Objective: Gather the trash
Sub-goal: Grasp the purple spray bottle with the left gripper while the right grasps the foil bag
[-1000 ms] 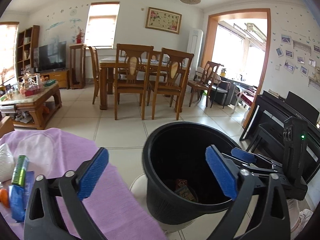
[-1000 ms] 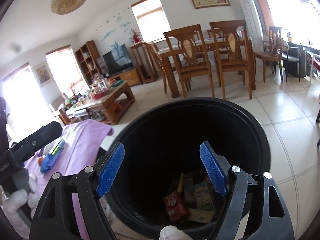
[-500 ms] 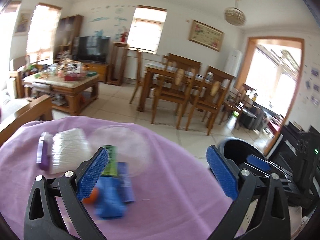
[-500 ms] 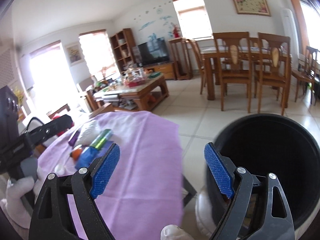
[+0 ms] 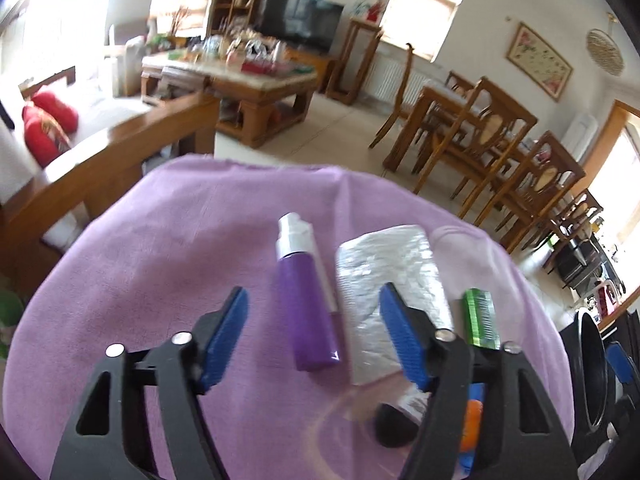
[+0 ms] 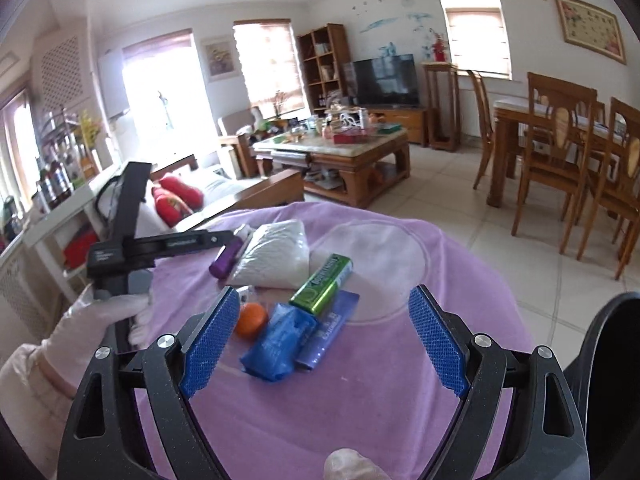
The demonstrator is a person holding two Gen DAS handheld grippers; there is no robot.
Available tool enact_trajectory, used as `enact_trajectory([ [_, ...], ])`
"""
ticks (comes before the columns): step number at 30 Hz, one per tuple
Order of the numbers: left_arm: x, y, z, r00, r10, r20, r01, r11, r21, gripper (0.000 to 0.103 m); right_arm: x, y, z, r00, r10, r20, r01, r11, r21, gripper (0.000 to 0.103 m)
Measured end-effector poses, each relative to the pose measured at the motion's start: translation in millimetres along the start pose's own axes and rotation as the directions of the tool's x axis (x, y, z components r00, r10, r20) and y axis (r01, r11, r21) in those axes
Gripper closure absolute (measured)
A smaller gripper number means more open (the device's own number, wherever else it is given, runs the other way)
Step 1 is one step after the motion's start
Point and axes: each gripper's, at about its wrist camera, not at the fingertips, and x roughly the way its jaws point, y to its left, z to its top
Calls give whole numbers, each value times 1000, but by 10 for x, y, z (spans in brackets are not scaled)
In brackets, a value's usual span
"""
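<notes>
Trash lies on a table under a purple cloth (image 5: 160,264). Between the fingers of my left gripper (image 5: 314,338) lies a purple bottle (image 5: 308,296) with a silver cap; the jaws are closing and the pads stand clear of it. A white tissue pack (image 5: 392,280) and a green gum pack (image 5: 480,320) lie just right of it. My right gripper (image 6: 324,342) hangs open over a blue pack (image 6: 280,340), an orange ball (image 6: 250,318), a flat violet wrapper (image 6: 330,326) and the green gum pack (image 6: 322,284). In the right wrist view a gloved hand (image 6: 100,320) holds the left gripper (image 6: 224,238) at the purple bottle (image 6: 226,260).
A black trash bin (image 6: 608,360) stands on the floor right of the table. A clear round lid (image 6: 380,264) lies on the cloth behind the trash. A wooden bench with red cushions (image 6: 176,200), a coffee table (image 6: 340,152) and dining chairs (image 6: 560,160) stand beyond.
Both views have swung left from the black bin to the purple table. The left jaws have narrowed, with the purple bottle now between them. The right jaws stay wide.
</notes>
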Motion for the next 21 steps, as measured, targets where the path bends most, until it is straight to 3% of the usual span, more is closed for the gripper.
enact_trajectory([
  [3,108,95,-25,999,4,-35,-4,1000,-6,50,110,109,71,1000,8,-20,-9,999,-48,18],
  [9,109,87,-54,999,19,-27,-17,998,68,50,571,336,278,996,18,-90,-28,993,-115,18],
  [14,175,62,-24,999,16,-39,-12,994,112,48,1171,577,427,979,25,-201,-55,988,-147,18],
  [15,164,94,-27,999,6,-39,-1,995,104,50,1303,617,453,974,21,-223,-55,987,-148,18],
  [17,160,129,-15,998,41,-37,-37,994,106,77,1582,676,497,961,9,-278,-51,988,-144,18],
  [21,36,284,-50,998,65,-20,-63,995,83,78,2034,763,565,936,-32,-352,-19,990,-143,18],
])
